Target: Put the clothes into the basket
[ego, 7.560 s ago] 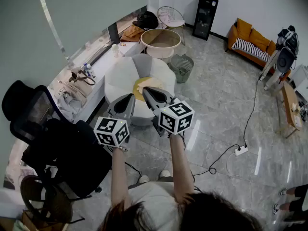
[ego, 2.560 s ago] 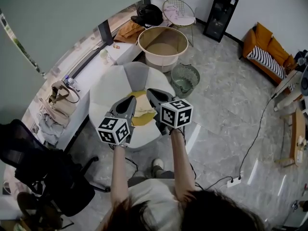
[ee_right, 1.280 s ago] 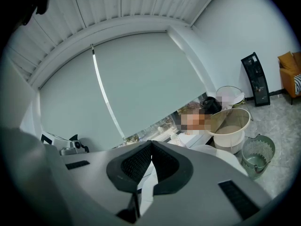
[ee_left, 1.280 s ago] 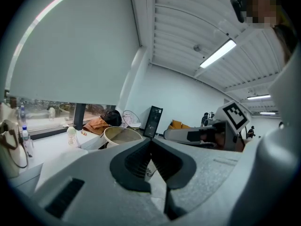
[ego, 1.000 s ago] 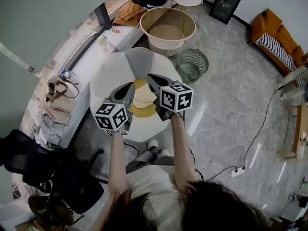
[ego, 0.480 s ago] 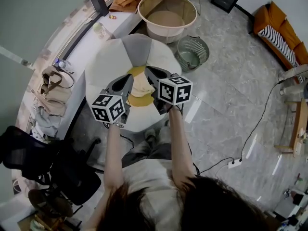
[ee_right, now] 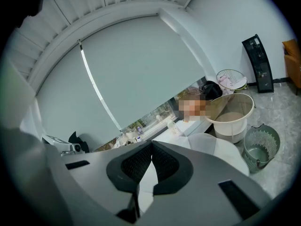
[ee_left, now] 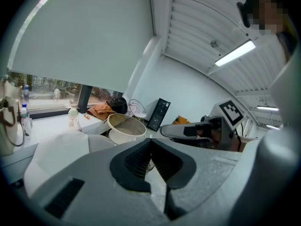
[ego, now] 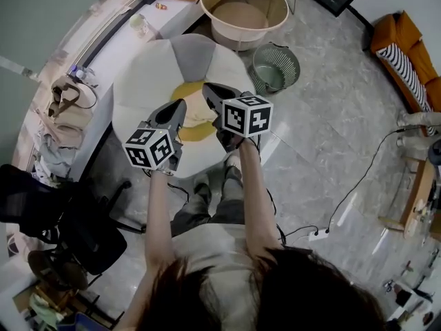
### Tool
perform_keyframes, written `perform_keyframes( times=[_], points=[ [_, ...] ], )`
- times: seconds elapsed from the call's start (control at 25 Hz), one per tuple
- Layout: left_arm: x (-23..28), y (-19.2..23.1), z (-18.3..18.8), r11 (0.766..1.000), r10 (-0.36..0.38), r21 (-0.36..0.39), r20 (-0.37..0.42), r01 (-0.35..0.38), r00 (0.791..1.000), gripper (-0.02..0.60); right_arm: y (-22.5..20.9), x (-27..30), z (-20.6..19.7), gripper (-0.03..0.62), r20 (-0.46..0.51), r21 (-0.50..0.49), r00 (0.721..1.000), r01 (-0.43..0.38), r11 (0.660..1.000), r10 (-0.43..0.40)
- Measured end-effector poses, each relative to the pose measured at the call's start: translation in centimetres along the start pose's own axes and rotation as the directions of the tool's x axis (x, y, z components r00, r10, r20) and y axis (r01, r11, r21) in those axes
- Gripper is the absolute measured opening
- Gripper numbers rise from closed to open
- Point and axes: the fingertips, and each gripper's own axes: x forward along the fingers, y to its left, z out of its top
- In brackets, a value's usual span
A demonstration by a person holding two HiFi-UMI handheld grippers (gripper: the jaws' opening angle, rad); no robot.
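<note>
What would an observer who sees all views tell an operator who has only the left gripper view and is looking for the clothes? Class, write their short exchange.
Operator: I see the basket ahead, but no clothes. Where are they?
Observer: The head view shows yellow clothes on the pale seat, between the left hand-held gripper and the right hand-held gripper.
Operator: Is the right one open?
Observer: No. Its own view shows its jaws closed with nothing between them.
Operator: Anything behind me?
Observer: A black chair stands on the person's left.
</note>
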Motion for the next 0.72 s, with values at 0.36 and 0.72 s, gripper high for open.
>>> perform_keyframes(
  times=[0.36,0.72],
  points=[
    [2.0,3.1,-1.4,0.996,0.058,-0.069,-0.023,-0.059,0.998,0.011,-3.0,3.7,-0.2,0.009,-0.097,-0.022,0.994,-0.052,0.998,0.05],
    [5.5,6.7,-5.5,0.993,0.04,-0.105,-0.107,-0.051,0.993,0.011,-7.5,8.3,-4.4,0.009,-0.224,-0.01,0.972,-0.069,0.998,0.065]
  ],
)
